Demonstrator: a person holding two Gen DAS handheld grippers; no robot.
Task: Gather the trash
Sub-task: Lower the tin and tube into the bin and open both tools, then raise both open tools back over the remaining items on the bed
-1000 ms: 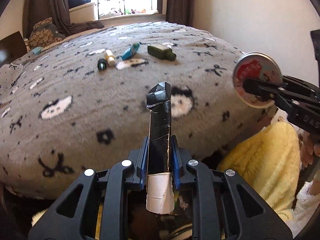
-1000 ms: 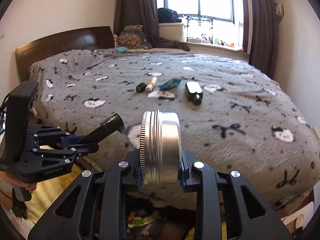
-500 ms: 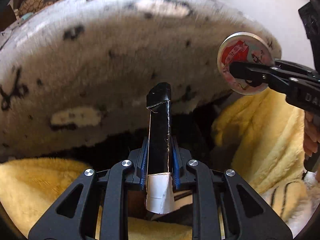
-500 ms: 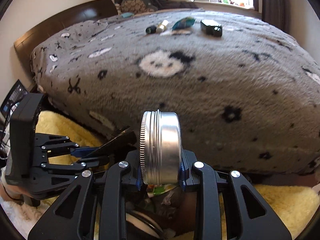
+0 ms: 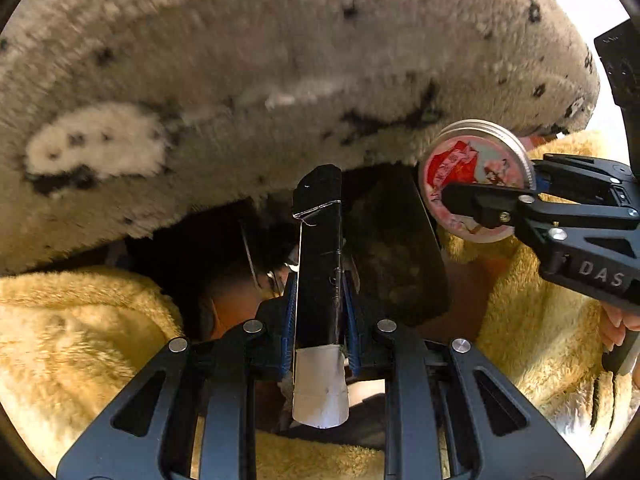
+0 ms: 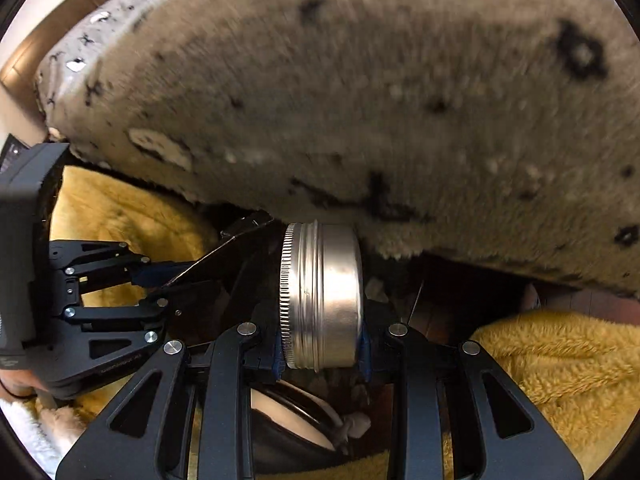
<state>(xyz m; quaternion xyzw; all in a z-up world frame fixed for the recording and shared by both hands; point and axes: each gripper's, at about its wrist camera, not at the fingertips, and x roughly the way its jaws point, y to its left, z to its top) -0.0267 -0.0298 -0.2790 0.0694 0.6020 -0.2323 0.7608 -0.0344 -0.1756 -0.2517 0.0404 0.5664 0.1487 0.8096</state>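
Note:
My left gripper (image 5: 320, 300) is shut on a long black carton with a white end (image 5: 320, 288), held upright along the fingers. It also shows in the right wrist view (image 6: 224, 252). My right gripper (image 6: 322, 344) is shut on a round silver tin (image 6: 324, 296); its red-printed lid (image 5: 472, 176) faces the left wrist camera. Both point down at a dark bin opening (image 5: 392, 256) between the bed edge and a yellow blanket. Trash lies in the bin below the tin (image 6: 352, 424).
The grey fleece bedspread (image 5: 280, 60) with black and white cat marks overhangs just above both grippers. A yellow fluffy blanket (image 5: 80, 340) lies left and right of the bin, also in the right wrist view (image 6: 560, 364).
Both grippers have tilted and dropped from above the bed to below its edge, over the bin. The carton and the tin are still held. The bed-top items have left view.

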